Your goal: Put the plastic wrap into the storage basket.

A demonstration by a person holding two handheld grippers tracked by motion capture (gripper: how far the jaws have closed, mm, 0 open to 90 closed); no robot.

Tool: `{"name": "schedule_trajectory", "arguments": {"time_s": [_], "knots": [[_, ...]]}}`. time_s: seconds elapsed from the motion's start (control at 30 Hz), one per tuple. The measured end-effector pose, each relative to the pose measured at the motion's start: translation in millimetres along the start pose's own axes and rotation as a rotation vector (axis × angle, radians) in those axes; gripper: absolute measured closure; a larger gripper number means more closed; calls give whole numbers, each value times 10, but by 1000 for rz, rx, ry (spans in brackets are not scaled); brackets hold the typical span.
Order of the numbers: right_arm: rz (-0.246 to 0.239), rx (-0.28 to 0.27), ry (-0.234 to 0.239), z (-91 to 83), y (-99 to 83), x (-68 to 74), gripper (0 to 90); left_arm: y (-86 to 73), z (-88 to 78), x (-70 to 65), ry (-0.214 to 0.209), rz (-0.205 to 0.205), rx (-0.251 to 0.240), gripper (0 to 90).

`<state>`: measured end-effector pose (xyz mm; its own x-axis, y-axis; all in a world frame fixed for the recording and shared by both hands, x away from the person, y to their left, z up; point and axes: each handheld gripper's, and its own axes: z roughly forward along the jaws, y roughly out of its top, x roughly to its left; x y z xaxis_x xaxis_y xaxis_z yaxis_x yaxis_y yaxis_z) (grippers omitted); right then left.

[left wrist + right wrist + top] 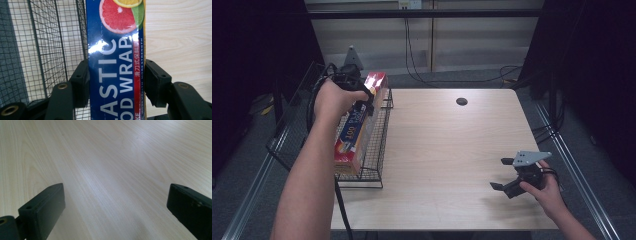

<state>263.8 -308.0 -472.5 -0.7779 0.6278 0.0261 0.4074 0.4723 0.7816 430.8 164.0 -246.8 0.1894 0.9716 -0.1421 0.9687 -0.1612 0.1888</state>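
The left hand-held gripper (116, 82) clamps a plastic wrap box (116, 50) on both long sides, over the wire basket (379, 145) at the tabletop's (452, 150) left edge. The right hand-held gripper (508, 174) hovers wide apart and empty, bare tabletop all around.

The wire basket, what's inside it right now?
A plastic wrap box stands in the wire basket, gripped by the left gripper. The box and forearm hide part of the basket's floor.

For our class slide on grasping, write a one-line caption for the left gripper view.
Left gripper clamps a plastic wrap box between its jaws, beside a wire basket.
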Motion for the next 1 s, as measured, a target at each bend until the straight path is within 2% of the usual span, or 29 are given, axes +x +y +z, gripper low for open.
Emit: {"name": "schedule_trajectory", "arguments": {"time_s": [0.13, 0.27, 0.73, 1.0], "knots": [[-3, 4, 0, 10, -1, 3, 16, -18, -13, 65, 3, -24, 1, 454], [-4, 6, 1, 14, -1, 6, 16, -26, -23, 101, 8, -20, -2, 455], [-5, 4, 5, 13, -2, 7, 17, -56, -68, 243, 23, -62, -4, 454], [-5, 5, 7, 15, -2, 9, 17, -62, -89, 295, 23, -68, 0, 455]]}}
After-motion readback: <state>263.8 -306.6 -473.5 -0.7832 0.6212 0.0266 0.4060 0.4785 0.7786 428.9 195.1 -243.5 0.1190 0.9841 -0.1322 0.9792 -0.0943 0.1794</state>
